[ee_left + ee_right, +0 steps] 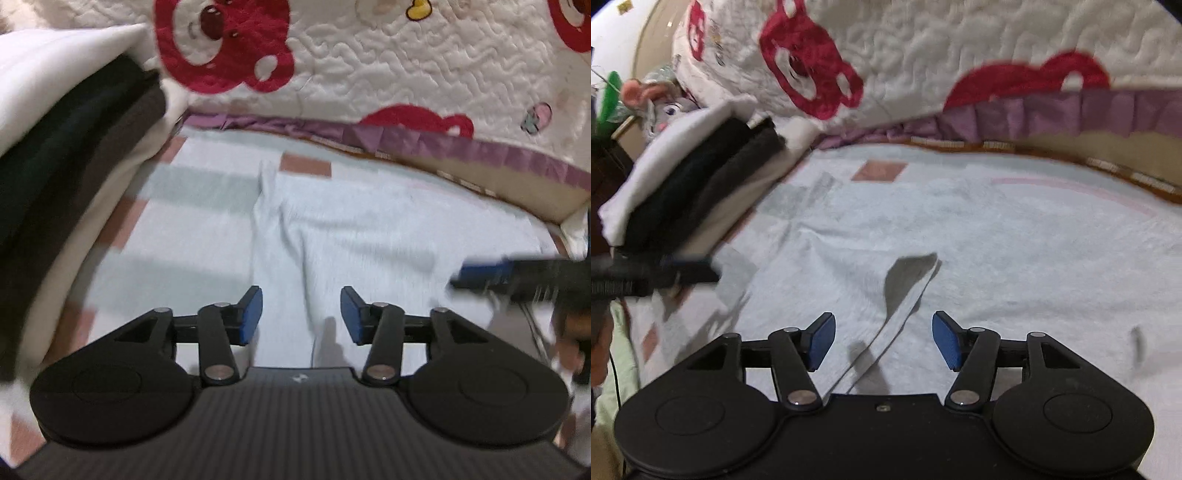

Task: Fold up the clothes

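Both the left gripper (301,314) and right gripper (884,339) are hovering wide apart, gripping nothing, over the motion-blurred pale garment (351,229); its outline is unclear.

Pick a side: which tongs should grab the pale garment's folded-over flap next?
Right, probably. The right tongs are open with the flap of the pale garment lying directly between the fingers. The left tongs, also open, hover over flat cloth with only a crease ahead.
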Demonstrator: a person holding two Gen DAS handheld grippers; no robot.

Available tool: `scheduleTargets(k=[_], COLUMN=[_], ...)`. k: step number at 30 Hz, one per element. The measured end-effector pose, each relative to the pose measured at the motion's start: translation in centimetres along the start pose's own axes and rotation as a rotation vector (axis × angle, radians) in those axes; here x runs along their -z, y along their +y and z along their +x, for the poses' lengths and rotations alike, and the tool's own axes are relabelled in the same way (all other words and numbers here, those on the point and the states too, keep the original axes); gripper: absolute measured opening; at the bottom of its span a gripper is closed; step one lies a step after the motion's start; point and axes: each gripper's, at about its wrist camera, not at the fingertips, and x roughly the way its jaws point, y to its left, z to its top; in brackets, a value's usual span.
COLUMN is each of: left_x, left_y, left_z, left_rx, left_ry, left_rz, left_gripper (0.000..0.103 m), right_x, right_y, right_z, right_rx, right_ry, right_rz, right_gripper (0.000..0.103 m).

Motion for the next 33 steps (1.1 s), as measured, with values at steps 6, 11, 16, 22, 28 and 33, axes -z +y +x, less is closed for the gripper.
scheduleTargets(k=[6, 11, 16, 22, 28, 33], left_x=[3.9, 4.5, 5.0, 5.2, 5.1, 5.1], left_y=[-1.1, -4.8, -6.6, -6.2, -2.9, -4.3], left_z=[-1.9, -0.3, 2.3, 1.7, 1.4, 1.3], left_rx=[-0.024, -0.007, -0.126, -0.254, -0.322, -0.305], left_ry=[0.096, 0.101, 0.079, -0.01, 0.008, -0.003], left_rz=[0.19, 0.39, 0.484, 0.401, 0.206, 0.306], left_gripper=[0.045, 0.047, 0.046, 0.007, 0.004, 0.007], right_x=[2.0, 5.9, 7.0, 6.7, 7.3, 7.2], right_y=[0.4, 4.0, 4.9, 5.2, 5.3, 4.8], right_z=[-3.1, -4.2, -4.7, -3.1, -1.7, -1.3], right_rx=[-0.074, 0.001, -0.014, 0.007, 0.04, 0.034], right_ry=[-0.007, 0.053, 0.041, 0.027, 0.07, 0.069], right_rz=[0.067, -0.001, 0.029, -0.033, -0.081, -0.059], right_gripper=[0.063, 0.063, 0.063, 0.063, 0.063, 0.063])
